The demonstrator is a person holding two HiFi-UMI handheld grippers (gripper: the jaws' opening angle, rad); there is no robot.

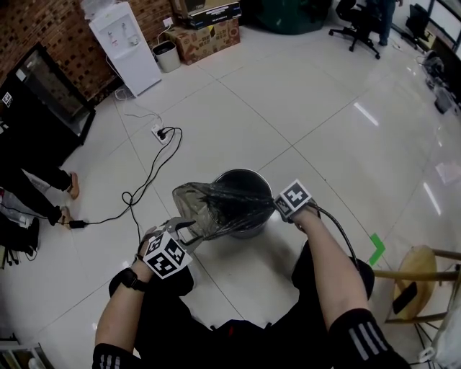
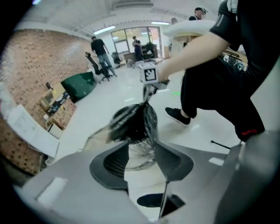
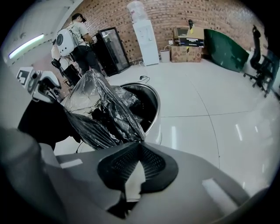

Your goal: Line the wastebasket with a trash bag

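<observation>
1 trash bag (image 1: 215,207) edge is sitting pinched in the right gripper (image 1: 273,205) over the wastebasket (image 1: 253,173); the left gripper (image 1: 189,229) is hovering, jaws spread, beside the opposite edge.

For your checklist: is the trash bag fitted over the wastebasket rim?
Not fitted: the trash bag stretches above the wastebasket; visible rim bare.

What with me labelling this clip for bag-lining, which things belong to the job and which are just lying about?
Job in hand:
trash bag
wastebasket
left tongs, open at the bag's edge
right tongs, shut on the bag

Lying about:
water dispenser
cardboard boxes
floor cable
wooden stool
office chair
</observation>
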